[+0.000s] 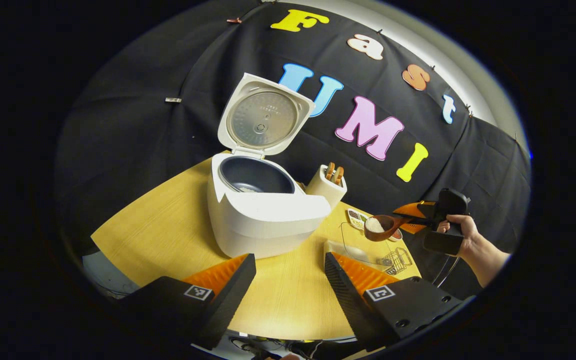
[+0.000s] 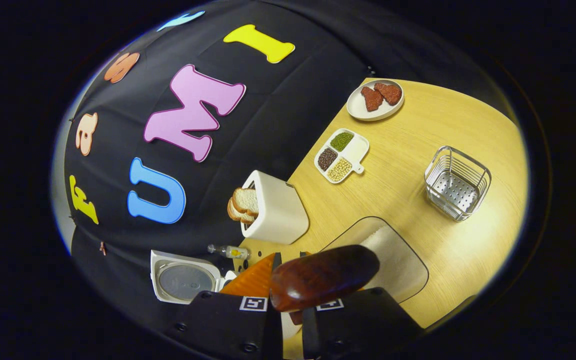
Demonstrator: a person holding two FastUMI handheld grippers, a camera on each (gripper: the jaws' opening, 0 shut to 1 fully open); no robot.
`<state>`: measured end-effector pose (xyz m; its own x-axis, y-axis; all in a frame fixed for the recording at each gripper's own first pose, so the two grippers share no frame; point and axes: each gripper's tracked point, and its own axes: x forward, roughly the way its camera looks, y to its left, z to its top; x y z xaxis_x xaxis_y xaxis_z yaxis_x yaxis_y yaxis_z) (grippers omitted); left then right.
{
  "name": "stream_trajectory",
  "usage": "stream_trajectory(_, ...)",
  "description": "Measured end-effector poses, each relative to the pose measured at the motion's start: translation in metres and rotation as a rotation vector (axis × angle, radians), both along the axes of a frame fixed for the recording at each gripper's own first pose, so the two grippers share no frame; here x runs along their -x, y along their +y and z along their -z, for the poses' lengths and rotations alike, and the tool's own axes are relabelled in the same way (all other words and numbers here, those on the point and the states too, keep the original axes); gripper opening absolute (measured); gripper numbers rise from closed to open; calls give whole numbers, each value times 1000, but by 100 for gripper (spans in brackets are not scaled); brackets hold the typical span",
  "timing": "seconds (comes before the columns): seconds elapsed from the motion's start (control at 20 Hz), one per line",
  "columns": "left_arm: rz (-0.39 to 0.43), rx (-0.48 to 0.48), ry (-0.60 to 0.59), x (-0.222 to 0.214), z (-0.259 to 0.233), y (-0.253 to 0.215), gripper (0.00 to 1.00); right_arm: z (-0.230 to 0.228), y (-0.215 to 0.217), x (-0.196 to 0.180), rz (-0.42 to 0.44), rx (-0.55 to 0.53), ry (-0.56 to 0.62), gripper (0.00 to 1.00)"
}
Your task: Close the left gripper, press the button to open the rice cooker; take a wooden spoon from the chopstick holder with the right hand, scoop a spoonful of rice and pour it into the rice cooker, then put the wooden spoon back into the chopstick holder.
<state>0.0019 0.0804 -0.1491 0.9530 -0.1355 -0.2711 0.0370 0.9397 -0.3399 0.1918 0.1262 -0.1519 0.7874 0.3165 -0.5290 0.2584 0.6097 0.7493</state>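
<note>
I note my right tongs [image 2: 288, 295] clamp the wooden spoon [image 1: 383, 227], rice aboard; left tongs [image 1: 288, 270] gape empty; rice cooker [image 1: 263, 210] lid up.

A light wooden table [image 2: 418, 165] with a rounded edge carries everything. In the left gripper view the white rice cooker [image 1: 263, 220] stands on it with its lid up, and a white holder [image 1: 325, 187] with bread slices sits just beside it on the right. In the right gripper view, the far table edge holds a plate [image 2: 375, 102] with two reddish pieces; nearer lie a divided dish of grains [image 2: 341, 156], a wire basket [image 2: 457, 182] and a clear container of rice [image 2: 393, 260].
</note>
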Motion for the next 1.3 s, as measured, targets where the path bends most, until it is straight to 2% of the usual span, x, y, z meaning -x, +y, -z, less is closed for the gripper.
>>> stream_trajectory(0.4, -35, -18, -11, 3, -4, 22, 96, -41, 54, -12, -17, -198, -2, 15)
stream_trajectory(0.55, -46, -5, -16, 5, -6, 28, 96, -55, 81, -15, -42, -234, -12, 15)
stream_trajectory(0.8, -78, 15, -34, 9, -8, 46, 96, -72, 141, -18, -120, -233, -51, 14)
stream_trajectory(1.1, -153, 44, -10, 26, 8, 80, 96, -84, 230, -19, -235, -188, -131, 14)
stream_trajectory(1.3, -202, 37, -21, 43, 8, 99, 96, -77, 276, -26, -295, -111, -196, 14)
